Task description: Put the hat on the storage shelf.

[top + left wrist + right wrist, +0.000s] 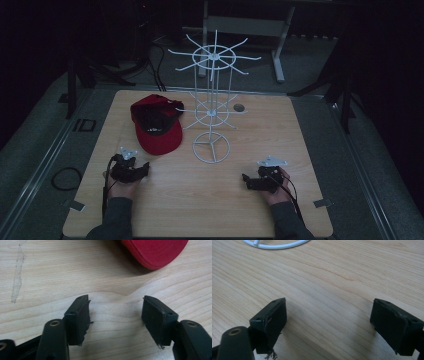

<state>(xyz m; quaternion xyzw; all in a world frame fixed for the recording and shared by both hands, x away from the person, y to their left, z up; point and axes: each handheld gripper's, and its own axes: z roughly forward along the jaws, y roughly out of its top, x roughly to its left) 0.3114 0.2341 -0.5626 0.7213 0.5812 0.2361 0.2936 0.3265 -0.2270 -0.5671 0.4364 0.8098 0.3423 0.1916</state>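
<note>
A red cap (156, 125) with a dark inside lies upside down on the wooden table (260, 135), left of centre. A white wire rack (212, 95) stands at the middle on a ring base (211, 148). My left gripper (145, 169) rests on the table near the front left, just below the cap's brim (155, 252), open with nothing between its jaws (116, 315). My right gripper (246, 179) rests at the front right, open and empty (328, 320), with the ring base's edge (277, 245) ahead of it.
A small round hole (239, 107) sits in the table behind the rack. A pale scuff mark (17, 277) runs along the wood left of the left gripper. Dark stands and a grey frame (245, 25) stand beyond the table's far edge.
</note>
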